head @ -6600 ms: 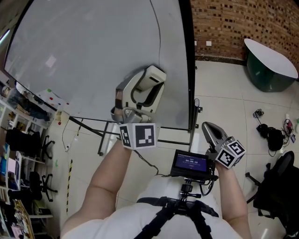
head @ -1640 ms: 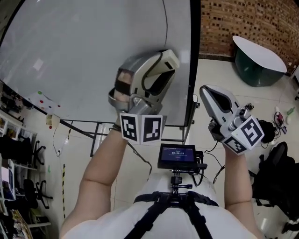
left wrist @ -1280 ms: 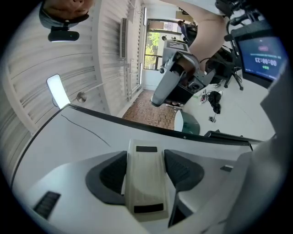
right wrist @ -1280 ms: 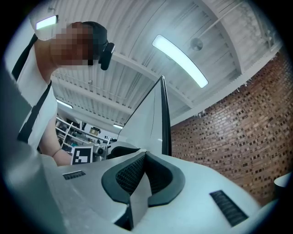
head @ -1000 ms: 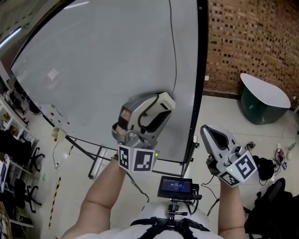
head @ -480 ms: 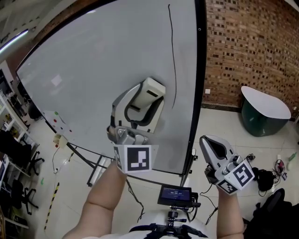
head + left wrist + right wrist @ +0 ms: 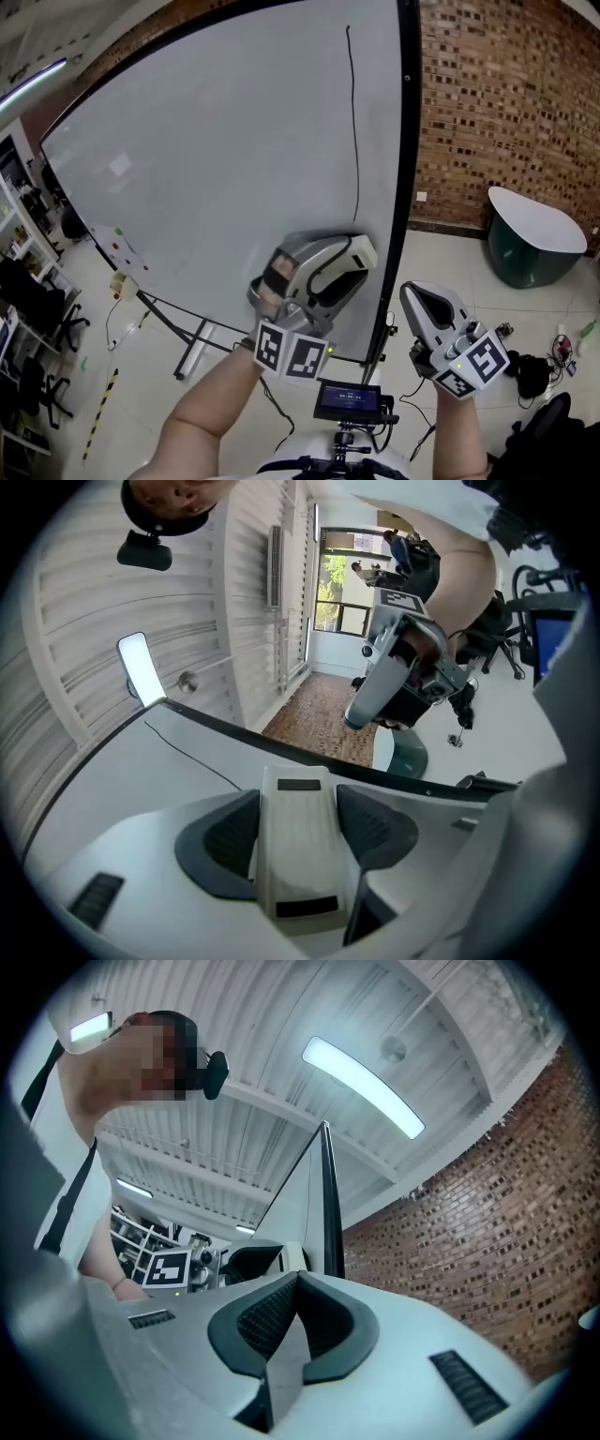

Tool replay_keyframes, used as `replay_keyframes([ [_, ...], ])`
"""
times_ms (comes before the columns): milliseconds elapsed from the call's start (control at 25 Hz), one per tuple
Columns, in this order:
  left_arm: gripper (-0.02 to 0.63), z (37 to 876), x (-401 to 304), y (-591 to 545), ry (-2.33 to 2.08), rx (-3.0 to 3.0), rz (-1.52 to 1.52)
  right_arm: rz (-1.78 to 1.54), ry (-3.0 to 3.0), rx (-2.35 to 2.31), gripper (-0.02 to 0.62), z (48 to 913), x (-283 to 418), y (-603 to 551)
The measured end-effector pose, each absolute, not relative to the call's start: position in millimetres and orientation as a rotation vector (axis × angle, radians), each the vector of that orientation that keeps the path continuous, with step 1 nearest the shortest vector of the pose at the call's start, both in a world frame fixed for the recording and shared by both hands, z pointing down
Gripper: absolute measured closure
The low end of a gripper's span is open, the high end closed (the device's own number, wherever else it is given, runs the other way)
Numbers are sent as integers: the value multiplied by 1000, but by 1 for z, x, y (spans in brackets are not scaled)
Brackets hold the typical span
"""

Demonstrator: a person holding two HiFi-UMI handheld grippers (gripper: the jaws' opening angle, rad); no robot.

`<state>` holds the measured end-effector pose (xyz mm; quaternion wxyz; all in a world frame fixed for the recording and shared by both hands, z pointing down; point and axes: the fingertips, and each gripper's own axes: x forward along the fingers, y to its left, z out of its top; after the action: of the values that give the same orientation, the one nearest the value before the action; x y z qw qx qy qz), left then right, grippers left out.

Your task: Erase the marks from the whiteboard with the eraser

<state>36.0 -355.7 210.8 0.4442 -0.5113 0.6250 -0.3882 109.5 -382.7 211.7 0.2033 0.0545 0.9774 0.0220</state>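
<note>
- My left gripper (image 7: 339, 267) (image 7: 298, 829) is clamped on the cream rectangular block eraser (image 7: 298, 850) (image 7: 362, 251), a dark ribbed pad pressed against each of its long sides.
- The eraser sits low on the big white black-framed whiteboard (image 7: 216, 159), close to its right edge and just under the lower end of the thin black marker line (image 7: 354, 122) (image 7: 187, 753).
- My right gripper (image 7: 419, 298) (image 7: 296, 1324) hangs beside the board's right frame, in front of the red brick wall (image 7: 497, 94), its jaws pinched together with nothing between them.
</note>
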Motion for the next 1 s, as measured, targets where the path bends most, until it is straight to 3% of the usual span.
replay_keyframes([
  [240,324,173,28,-351,1560,-1245,-922,118,2703,152,575,193,108,-383],
  [600,324,81,-1,-322,1821,-968,-624,146,2648,153,575,167,120,-390],
  [1000,327,153,38,-354,1571,-1093,-860,126,2654,200,575,169,96,-386],
])
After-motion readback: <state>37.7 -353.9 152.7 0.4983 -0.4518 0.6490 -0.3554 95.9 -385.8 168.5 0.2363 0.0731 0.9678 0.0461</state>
